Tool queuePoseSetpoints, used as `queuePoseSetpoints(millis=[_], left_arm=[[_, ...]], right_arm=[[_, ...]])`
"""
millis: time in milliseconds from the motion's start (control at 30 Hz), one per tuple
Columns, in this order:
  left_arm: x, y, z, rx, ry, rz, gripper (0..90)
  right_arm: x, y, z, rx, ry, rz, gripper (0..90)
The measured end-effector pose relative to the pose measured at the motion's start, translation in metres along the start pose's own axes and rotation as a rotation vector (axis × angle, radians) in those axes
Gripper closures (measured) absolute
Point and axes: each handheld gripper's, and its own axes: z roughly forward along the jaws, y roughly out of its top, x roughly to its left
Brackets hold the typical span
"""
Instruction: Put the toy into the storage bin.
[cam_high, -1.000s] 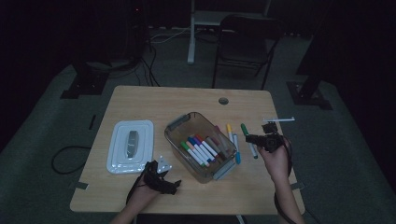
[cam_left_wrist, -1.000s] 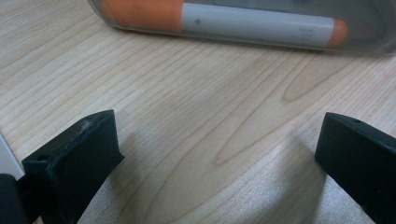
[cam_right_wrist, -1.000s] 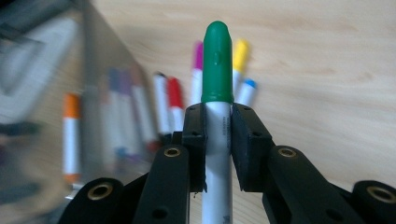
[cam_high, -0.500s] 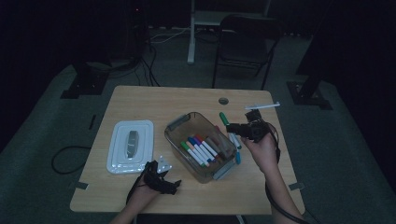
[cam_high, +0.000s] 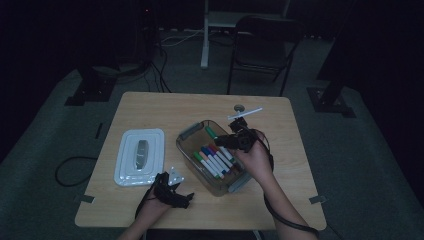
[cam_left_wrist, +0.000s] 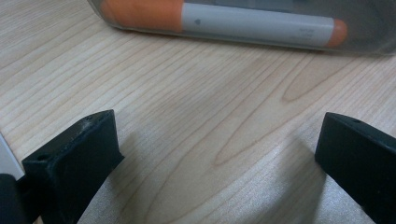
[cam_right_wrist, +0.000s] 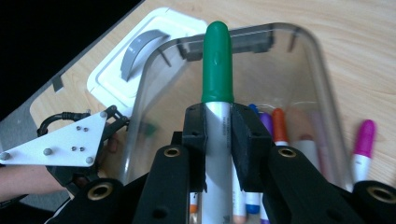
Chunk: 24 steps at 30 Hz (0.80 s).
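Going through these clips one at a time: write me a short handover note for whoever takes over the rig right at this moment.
Right gripper: shut on the green marker, held over the clear bin.
Left gripper: jaws open, nothing between them, resting on the table in front of the bin.
Done: several markers already lie in the bin.
Left: drop the green marker in; a magenta marker lies on the table beside the bin; the white lid sits apart, probably to go on last.

One bin (cam_high: 189, 134), one lid (cam_high: 127, 165), two hand-held grippers (cam_high: 239, 138)
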Motion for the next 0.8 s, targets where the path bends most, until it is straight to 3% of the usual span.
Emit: queuePoseSetpoints(millis=[200,433,533,800], left_arm=[[0.000,0.000,0.000,0.000,0.000,0.000,0.4],[0.000,0.000,0.000,-0.002,0.001,0.000,0.4],[0.000,0.000,0.000,-0.002,0.002,0.000,0.5],[0.000,0.000,0.000,-0.002,0.001,0.000,0.4]], right_arm=[[0.012,0.005,0.027,0.078,0.024,-0.030,76.5],[0.016,0.003,0.064,0.186,0.045,-0.033,76.5],[0.017,0.003,0.072,0.196,0.046,-0.034,76.5],[0.019,0.002,0.100,0.295,0.068,-0.046,76.5]])
